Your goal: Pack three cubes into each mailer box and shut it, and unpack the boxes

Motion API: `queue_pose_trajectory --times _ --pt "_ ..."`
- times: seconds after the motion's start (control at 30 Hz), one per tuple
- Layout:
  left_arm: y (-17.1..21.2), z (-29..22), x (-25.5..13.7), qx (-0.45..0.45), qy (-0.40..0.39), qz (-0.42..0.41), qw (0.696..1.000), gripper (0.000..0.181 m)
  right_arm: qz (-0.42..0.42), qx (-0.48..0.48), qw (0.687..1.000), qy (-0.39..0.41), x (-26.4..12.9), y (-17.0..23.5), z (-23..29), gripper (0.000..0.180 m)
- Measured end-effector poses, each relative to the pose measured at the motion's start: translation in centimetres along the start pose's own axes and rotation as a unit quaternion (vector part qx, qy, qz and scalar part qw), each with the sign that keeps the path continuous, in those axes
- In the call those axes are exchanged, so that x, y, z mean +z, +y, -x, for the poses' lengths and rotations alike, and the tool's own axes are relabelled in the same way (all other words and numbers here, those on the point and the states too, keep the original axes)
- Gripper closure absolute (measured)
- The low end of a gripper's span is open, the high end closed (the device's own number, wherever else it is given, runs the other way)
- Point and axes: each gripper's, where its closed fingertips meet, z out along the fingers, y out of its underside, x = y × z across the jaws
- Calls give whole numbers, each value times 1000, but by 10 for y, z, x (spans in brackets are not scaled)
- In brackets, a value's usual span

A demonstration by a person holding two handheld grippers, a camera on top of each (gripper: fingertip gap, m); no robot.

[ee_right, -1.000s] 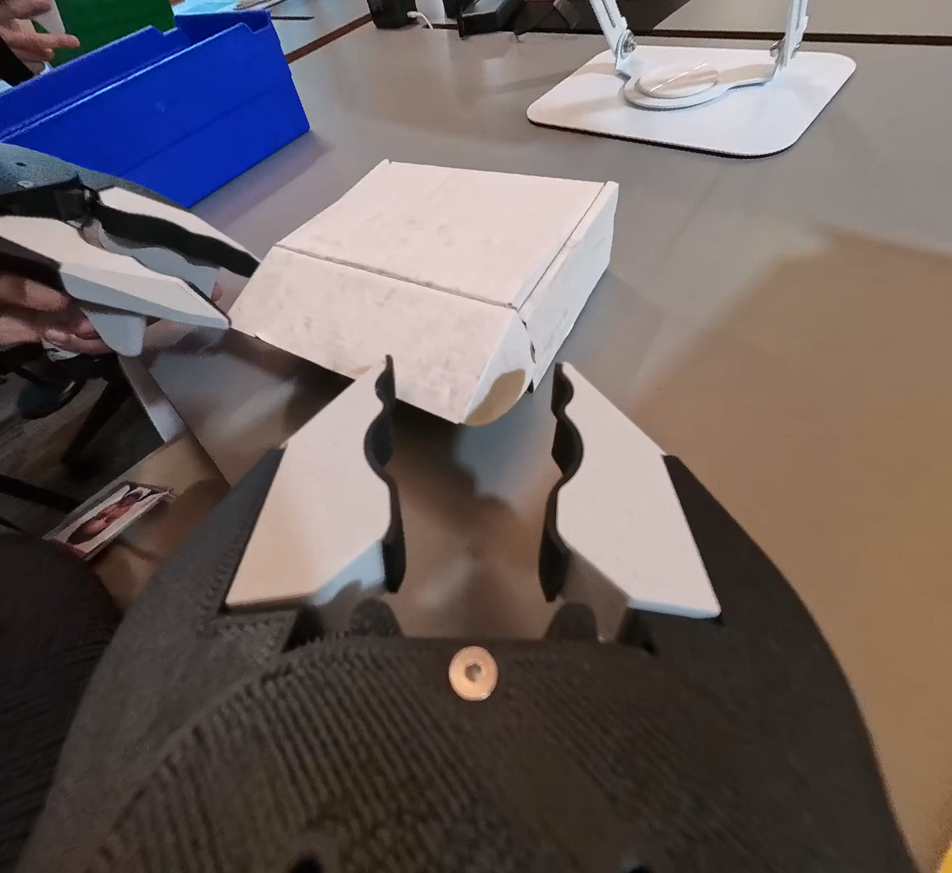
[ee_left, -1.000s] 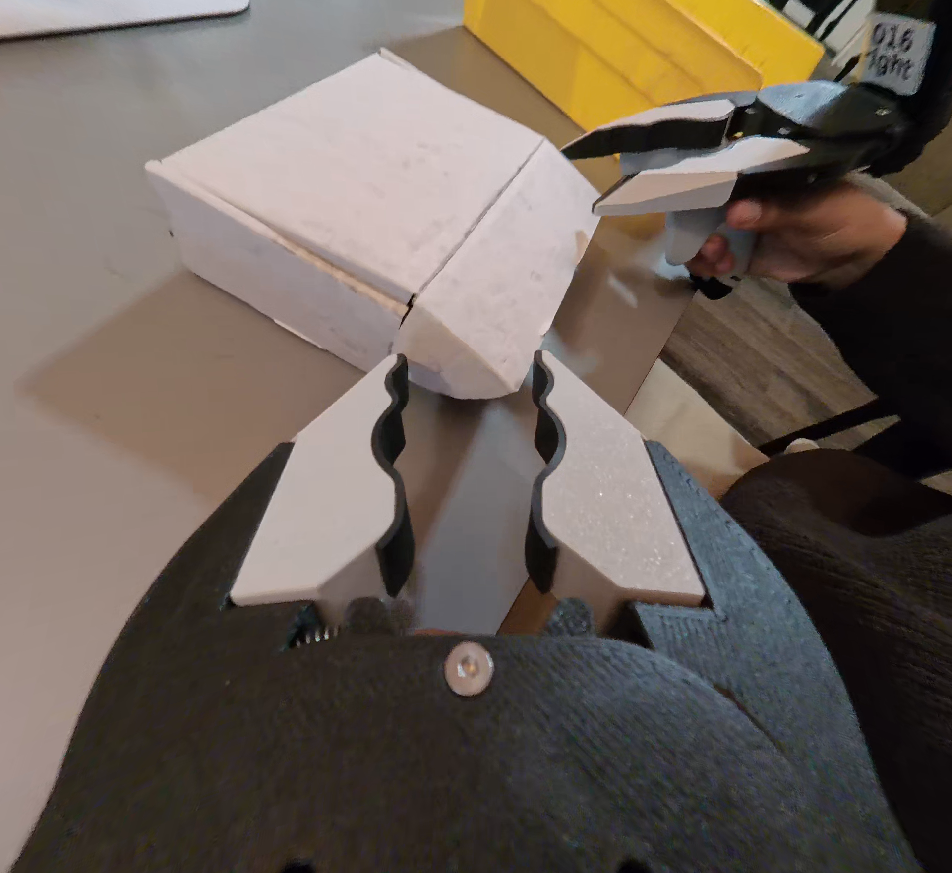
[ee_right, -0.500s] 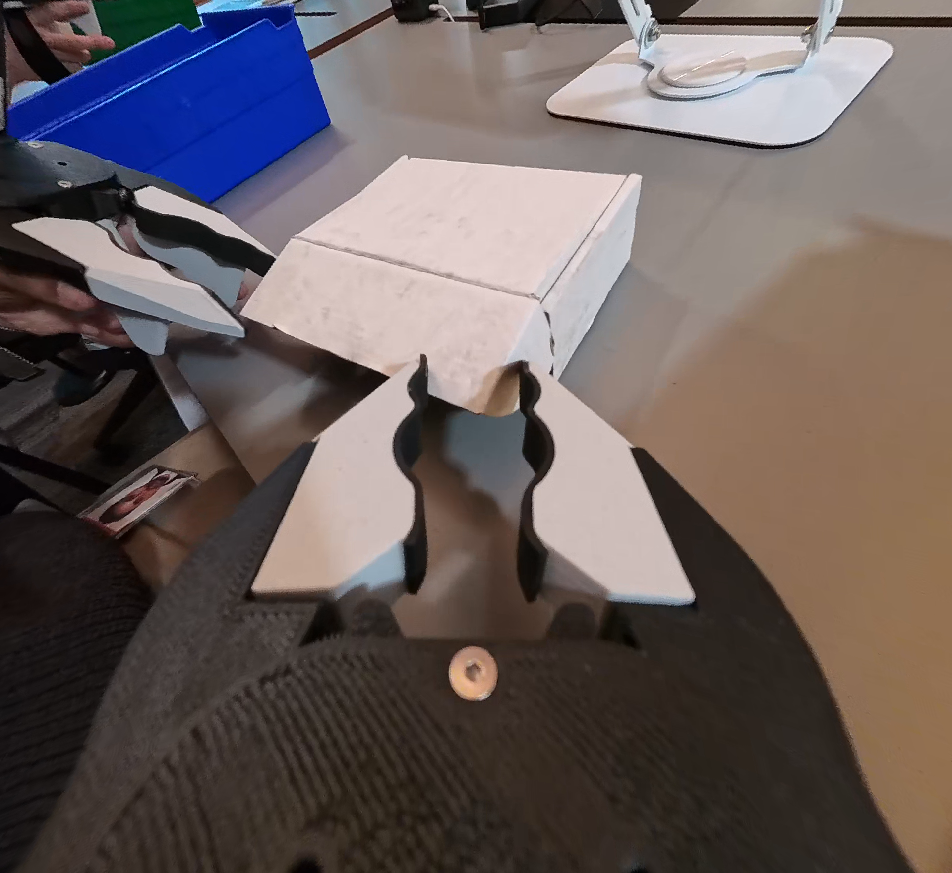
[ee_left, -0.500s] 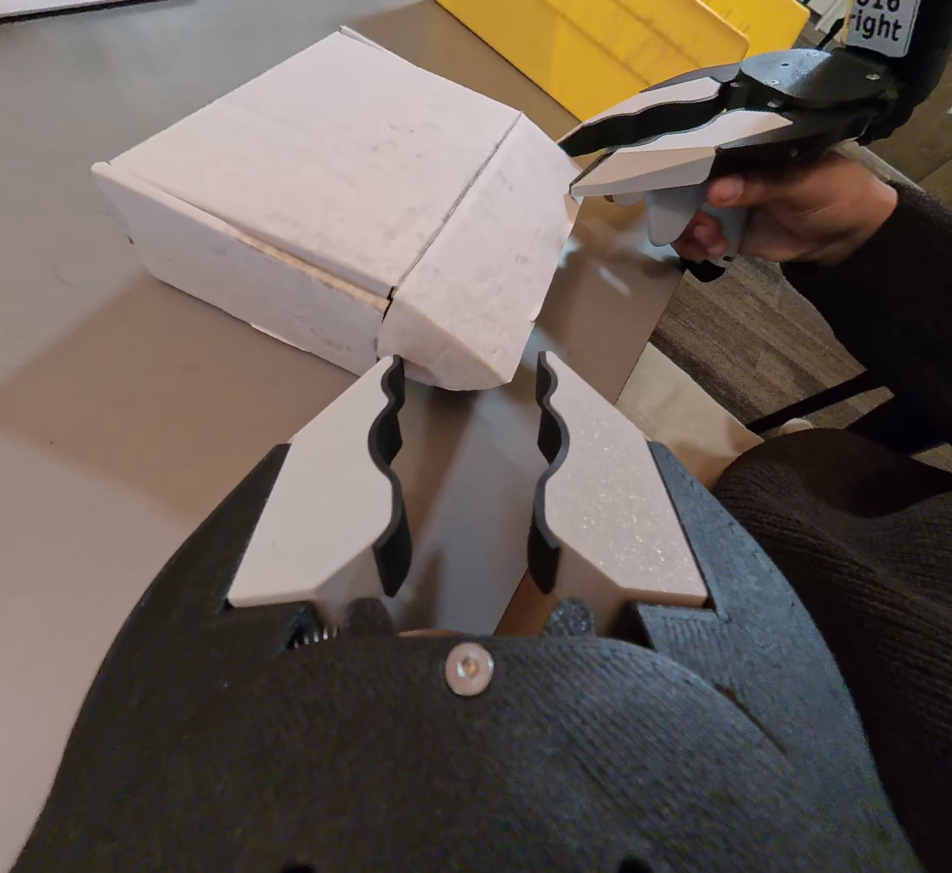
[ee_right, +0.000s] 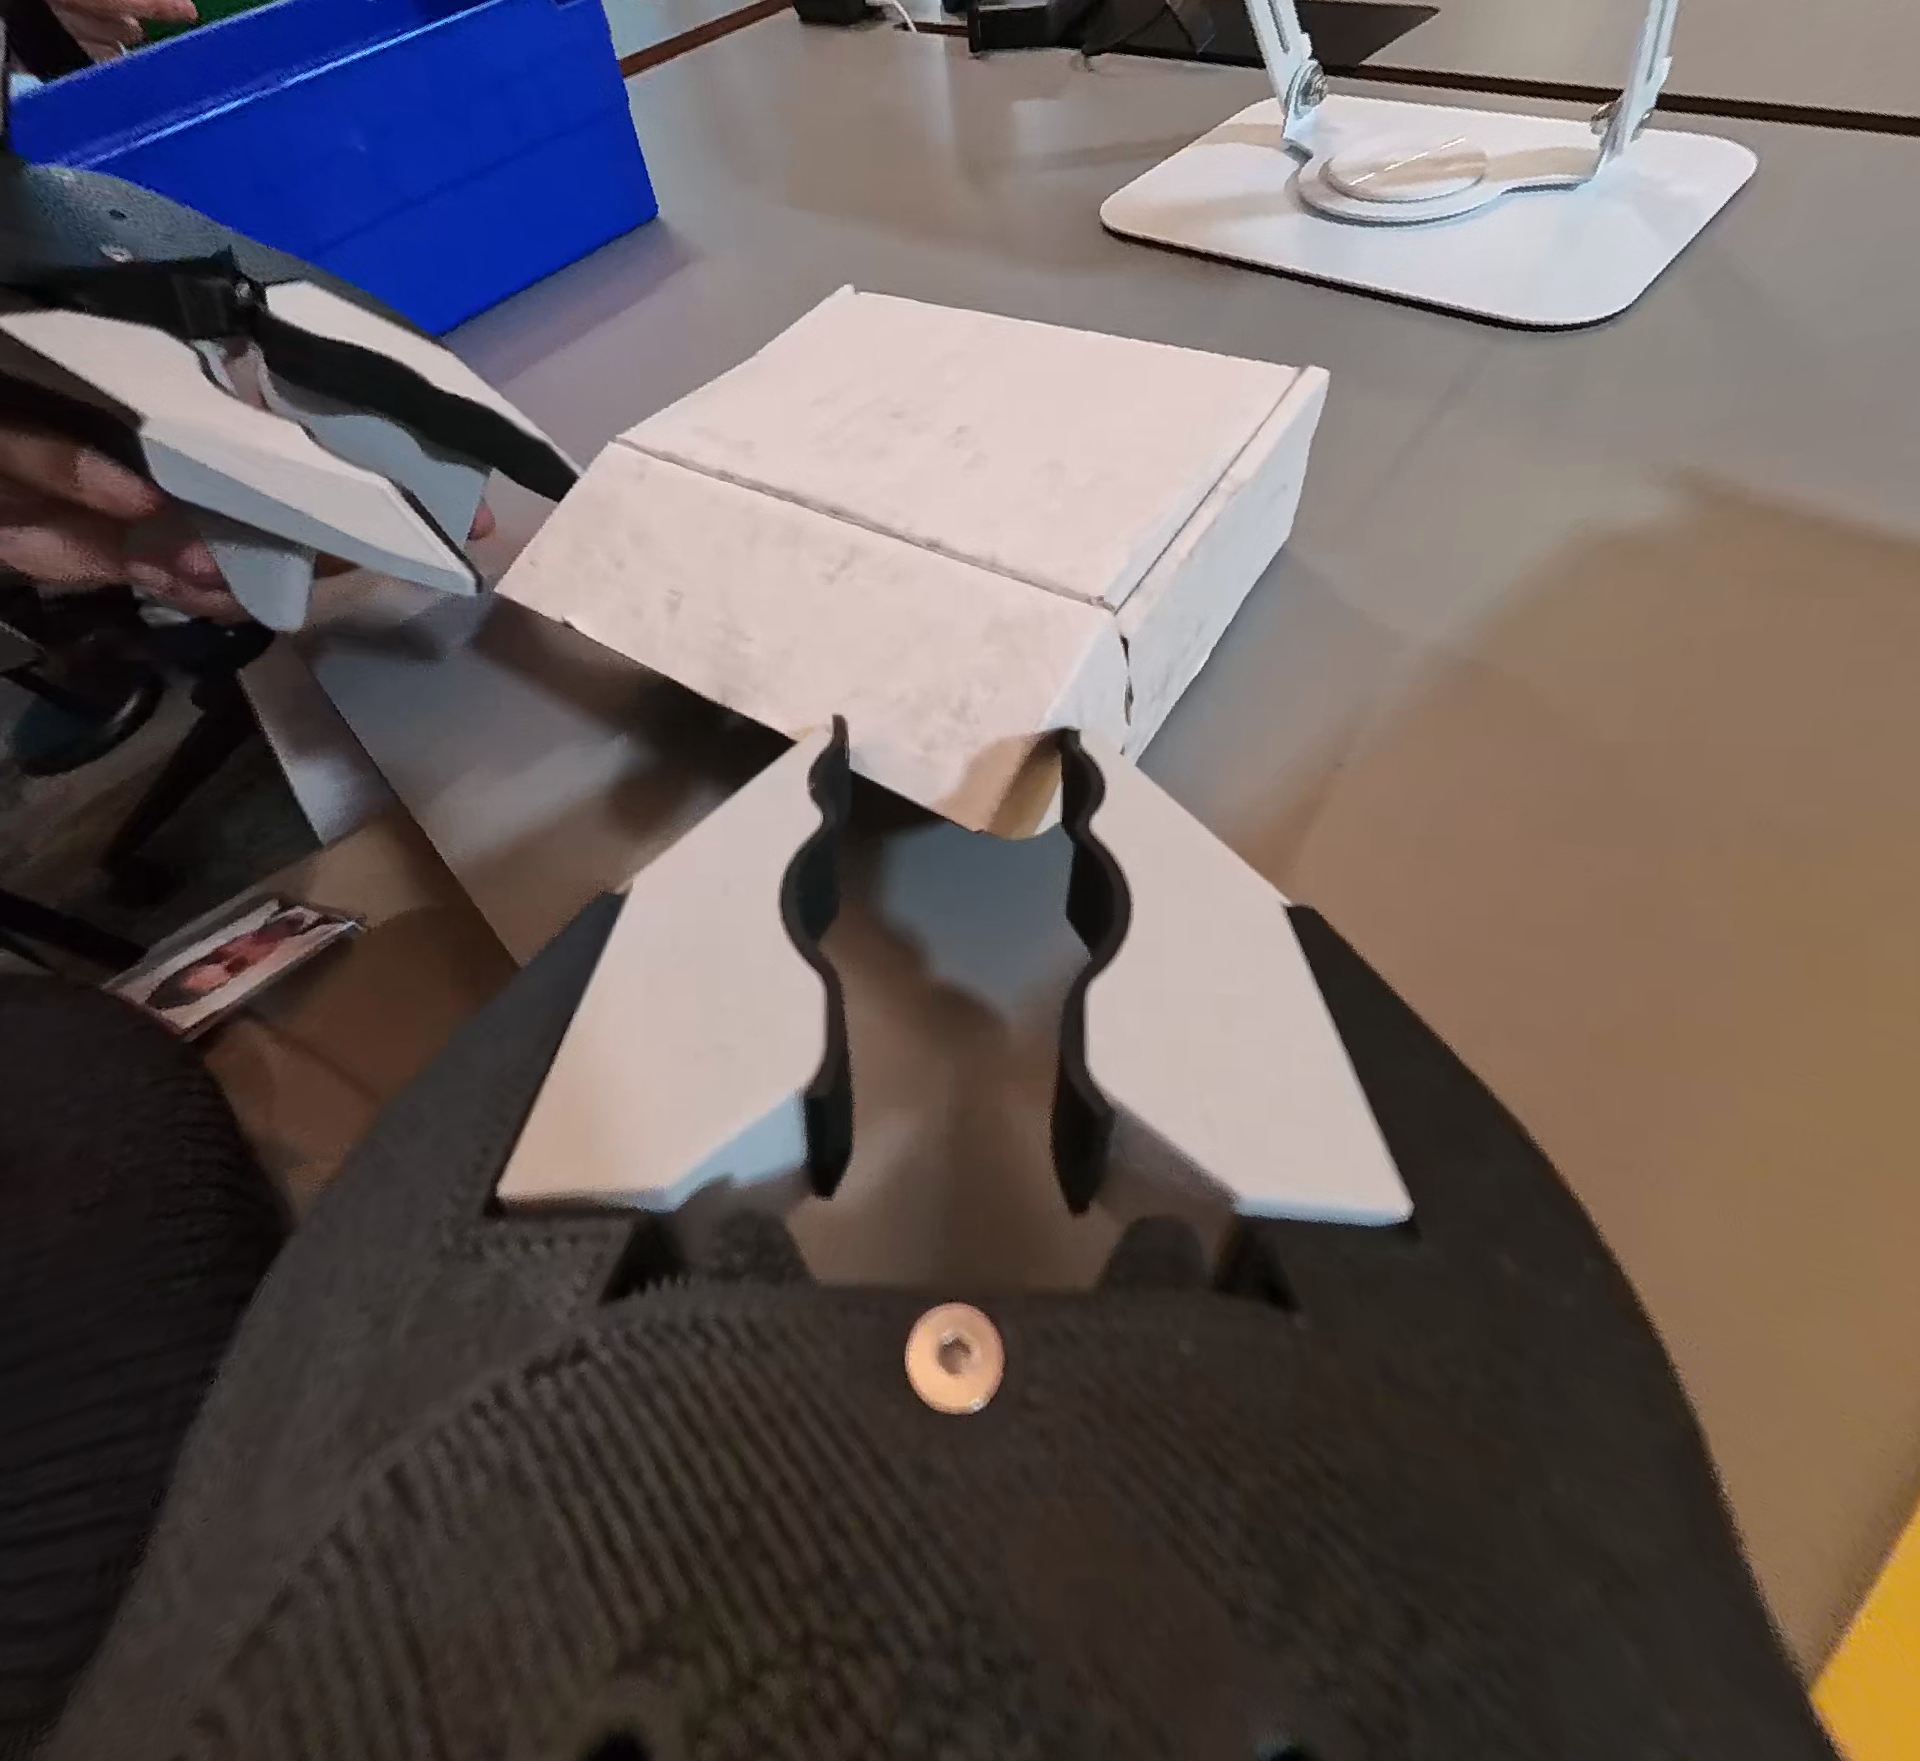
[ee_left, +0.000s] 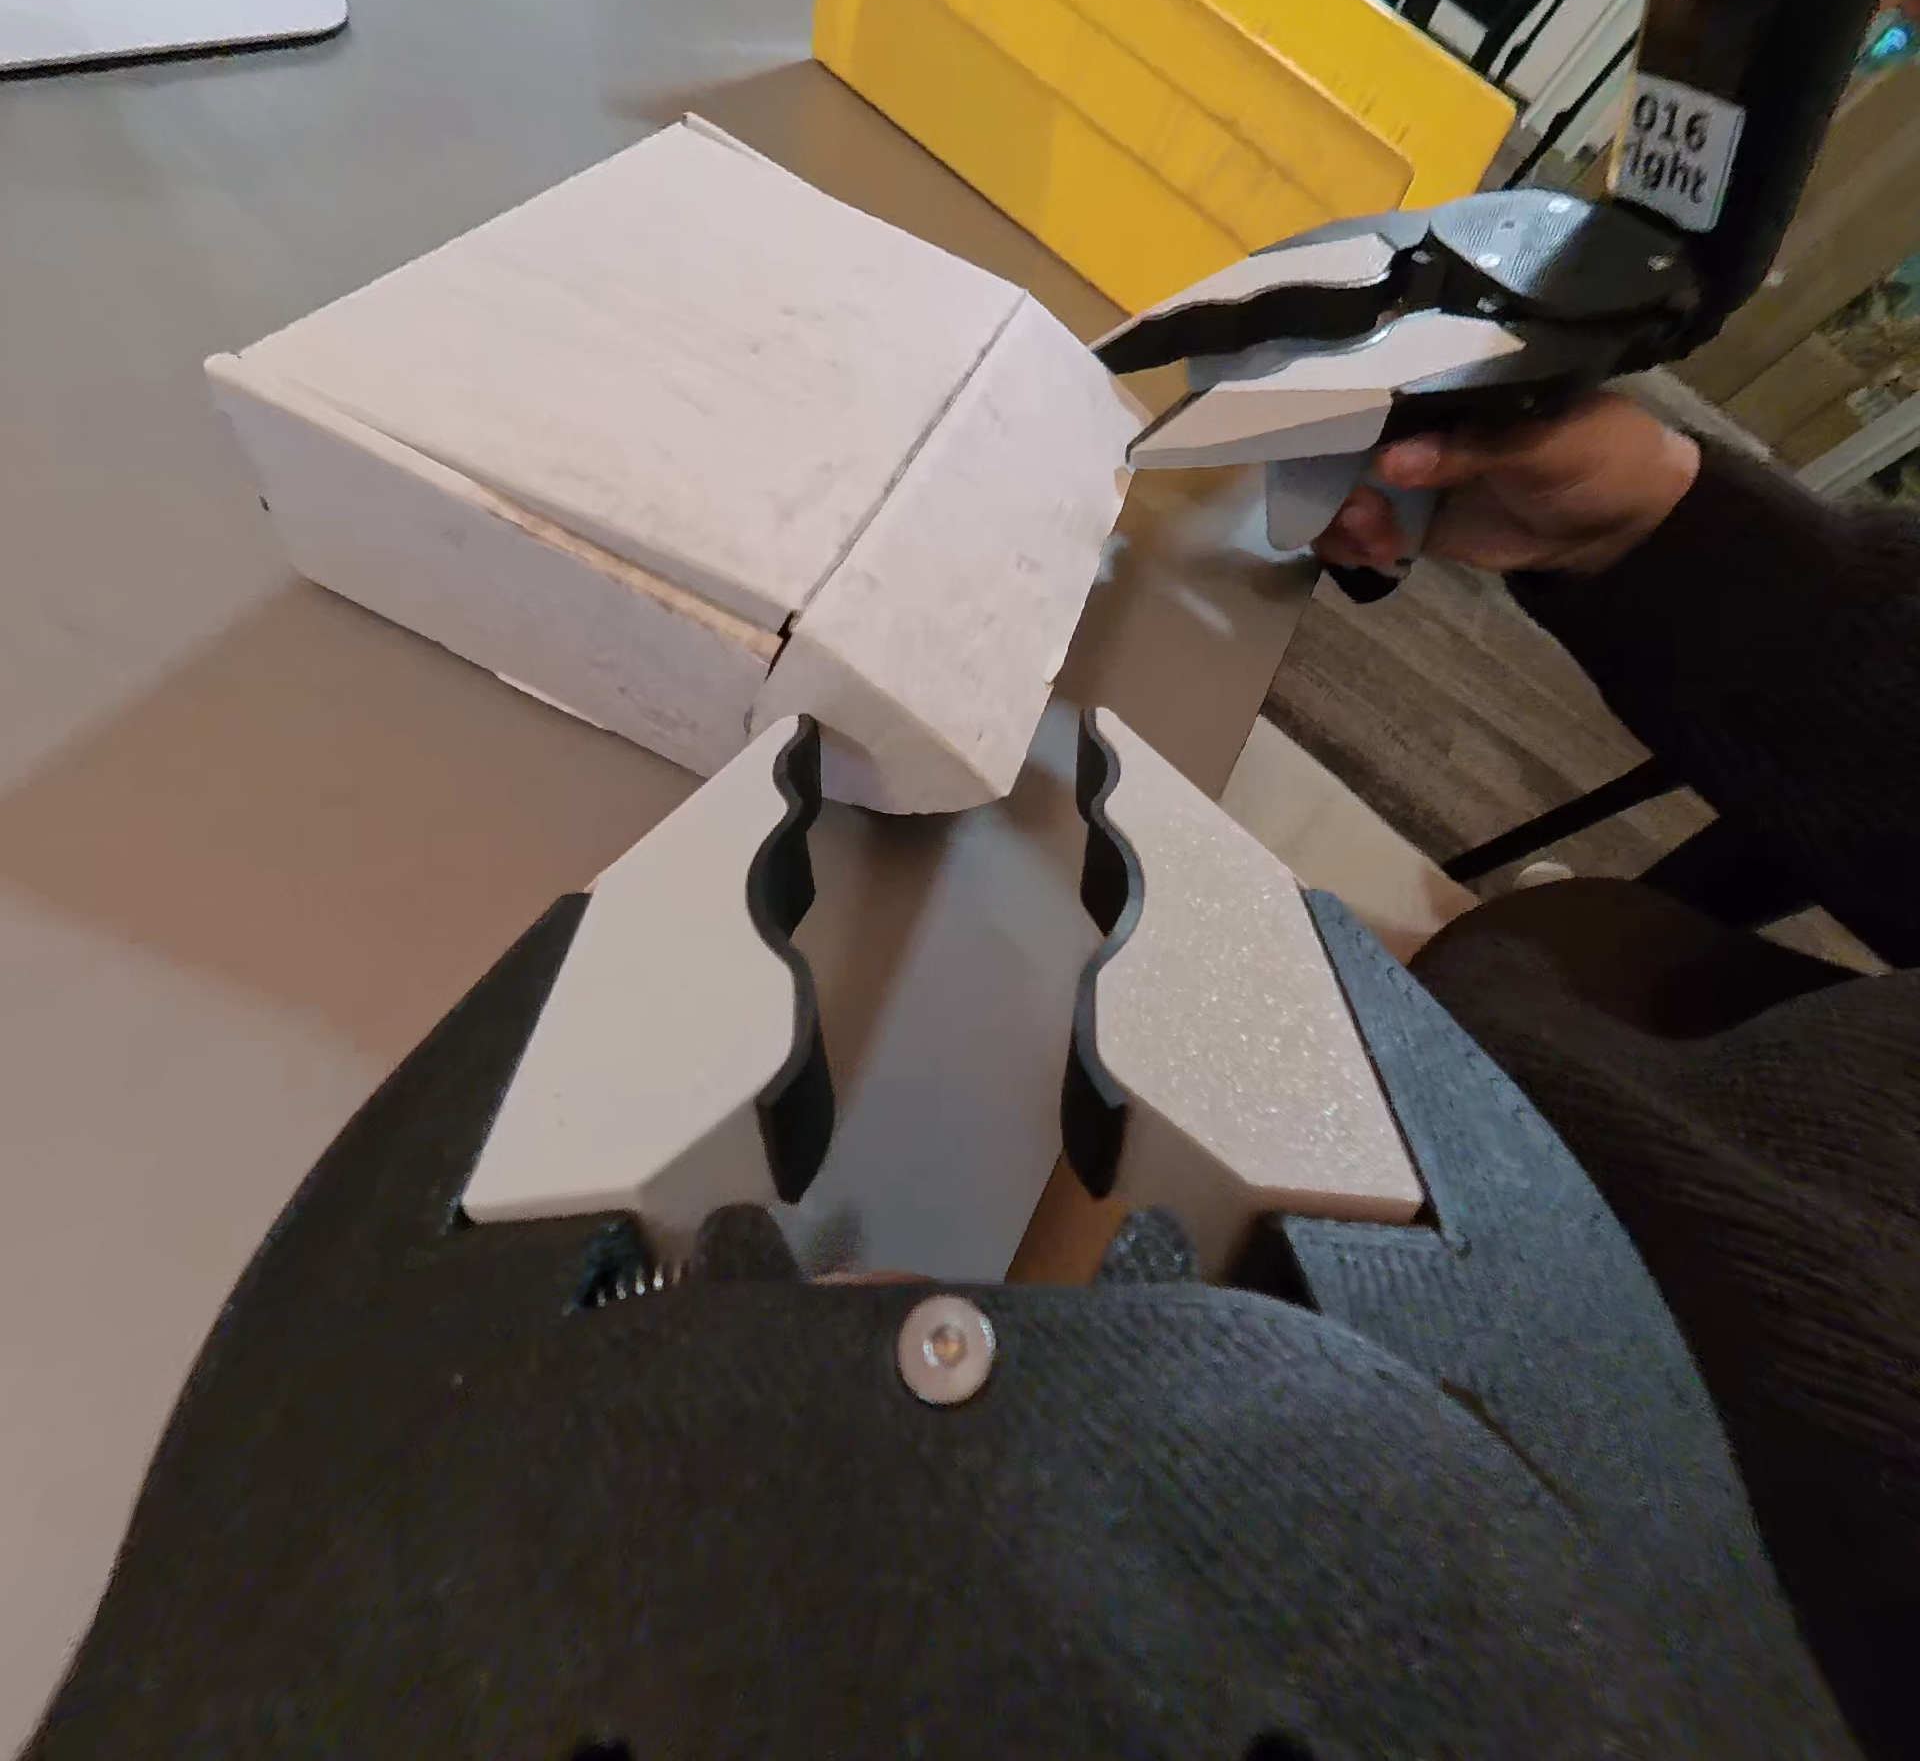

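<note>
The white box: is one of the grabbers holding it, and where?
Nothing is held. Both grippers are open. The right gripper has its fingers either side of the white box's front flap corner, not pinching it. The left gripper is empty.

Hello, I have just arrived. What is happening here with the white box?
A person holds a gripper in each hand at a white mailer box on a grey table. The lid lies down, but its front flap sticks out, untucked. The right gripper and the left gripper are both open, one at each front corner of the flap. A yellow bin and a blue bin stand nearby.
</note>
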Motion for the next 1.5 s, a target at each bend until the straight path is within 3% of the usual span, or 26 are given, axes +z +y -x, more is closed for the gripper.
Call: queue_pose_trajectory --times 0.27,0.43,0.63,0.8,1.1,1.37,1.5 --pt "13 18 6 148 -94 54 983 126 6 -53 998 26 -1 4 1 130" --pt "14 18 11 206 -124 63 969 132 32 -107 992 59 3 11 -1 136" --pt "11 14 9 194 -107 54 974 133 30 -168 981 95 2 8 -7 147" --pt "8 4 7 170 -64 36 983 142 6 -141 987 76 -2 1 -4 149" --pt "17 10 9 179 -80 62 979 141 19 -147 986 78 -1 6 -5 148" --pt "15 15 4 176 -87 60 979 138 51 -143 985 80 -3 18 -13 134" --pt "12 23 -9 151 -86 51 983 146 74 -109 986 102 -13 25 -36 128"
